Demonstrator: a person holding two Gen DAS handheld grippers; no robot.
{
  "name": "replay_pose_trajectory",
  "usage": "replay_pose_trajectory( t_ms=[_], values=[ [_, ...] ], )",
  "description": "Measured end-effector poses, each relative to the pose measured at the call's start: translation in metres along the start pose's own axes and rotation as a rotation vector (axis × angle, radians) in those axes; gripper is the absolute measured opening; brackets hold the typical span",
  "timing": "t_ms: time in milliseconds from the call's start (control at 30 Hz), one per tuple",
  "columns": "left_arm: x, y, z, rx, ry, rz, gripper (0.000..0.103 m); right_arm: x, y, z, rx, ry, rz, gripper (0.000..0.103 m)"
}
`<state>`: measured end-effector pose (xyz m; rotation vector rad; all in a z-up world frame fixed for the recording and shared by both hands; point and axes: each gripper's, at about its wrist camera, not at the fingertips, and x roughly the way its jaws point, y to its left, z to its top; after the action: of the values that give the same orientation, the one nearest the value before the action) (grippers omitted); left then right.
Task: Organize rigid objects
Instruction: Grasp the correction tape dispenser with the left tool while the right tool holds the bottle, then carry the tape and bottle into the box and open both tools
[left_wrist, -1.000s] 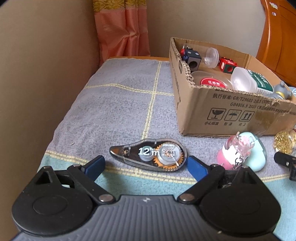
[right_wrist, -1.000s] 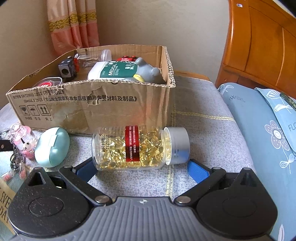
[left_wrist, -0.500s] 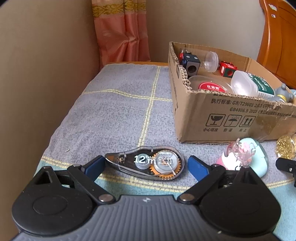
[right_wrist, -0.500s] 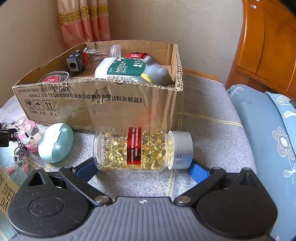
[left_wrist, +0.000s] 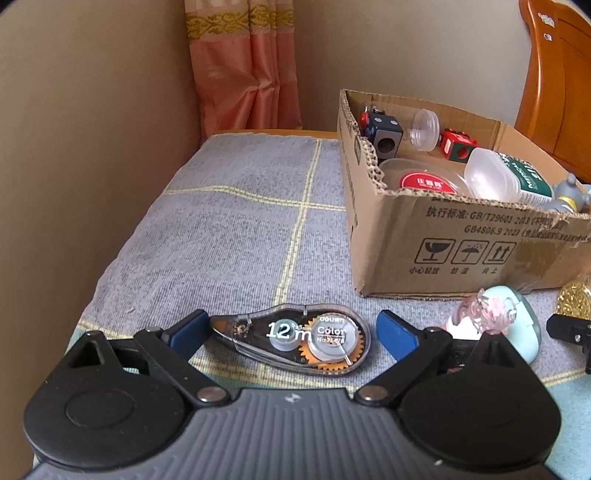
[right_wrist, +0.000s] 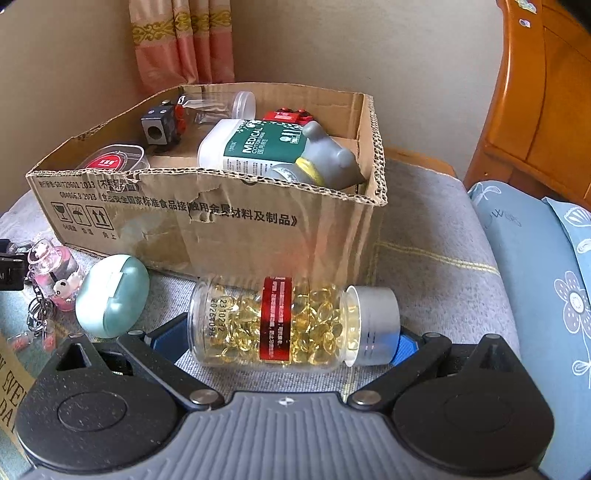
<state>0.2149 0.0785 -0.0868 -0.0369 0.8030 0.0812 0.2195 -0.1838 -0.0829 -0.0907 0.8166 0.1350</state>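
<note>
Grey blanket (left_wrist: 240, 229): one tape dispenser (left_wrist: 295, 338) between the opening left gripper (left_wrist: 290, 332); right gripper (right_wrist: 291, 343) brackets one capsule bottle (right_wrist: 288, 325), grip uncertain; one box (right_wrist: 221, 225) beyond.

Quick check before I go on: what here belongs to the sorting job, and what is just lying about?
Job:
- correction tape, between the opening left gripper jaws
- capsule bottle, inside the right gripper
- mint case
- pink keychain bottle
- cardboard box

Lying about:
- curtain
- floral pillow
- wooden headboard
</note>
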Motion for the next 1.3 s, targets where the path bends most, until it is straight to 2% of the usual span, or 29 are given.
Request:
replay_pose_trajectory(
  t_ms=[133,467,633,767,833,1000,1200,1300],
  values=[
    [-0.001,-0.001,-0.001,-0.004,0.004,0.006,0.097,0.002,-0.002,0.002,-0.023,0.001,0.012,0.103],
    [-0.002,0.001,-0.002,0.006,0.0,-0.008,0.097,-0.004,0.003,0.002,-0.059,0.0,-0.027,0.103],
    [-0.003,0.001,-0.003,0.001,0.001,-0.012,0.095,-0.005,0.002,0.004,-0.056,-0.001,-0.008,0.103],
    [-0.003,0.002,-0.003,0.001,0.003,-0.014,0.094,-0.004,0.003,0.006,-0.076,0.013,-0.022,0.098],
    [-0.004,0.002,-0.003,0.008,0.001,-0.021,0.089,-0.005,0.001,0.007,-0.068,0.024,-0.01,0.098],
    [-0.003,0.003,0.001,0.021,0.02,-0.036,0.089,-0.007,0.0,0.006,-0.066,0.045,0.018,0.097],
    [-0.006,0.009,0.006,0.043,0.079,-0.104,0.089,-0.018,-0.001,0.005,-0.063,0.071,0.076,0.097],
    [-0.013,0.012,0.008,0.071,0.093,-0.115,0.089,-0.025,-0.002,0.005,-0.069,0.076,0.09,0.097]
  ],
)
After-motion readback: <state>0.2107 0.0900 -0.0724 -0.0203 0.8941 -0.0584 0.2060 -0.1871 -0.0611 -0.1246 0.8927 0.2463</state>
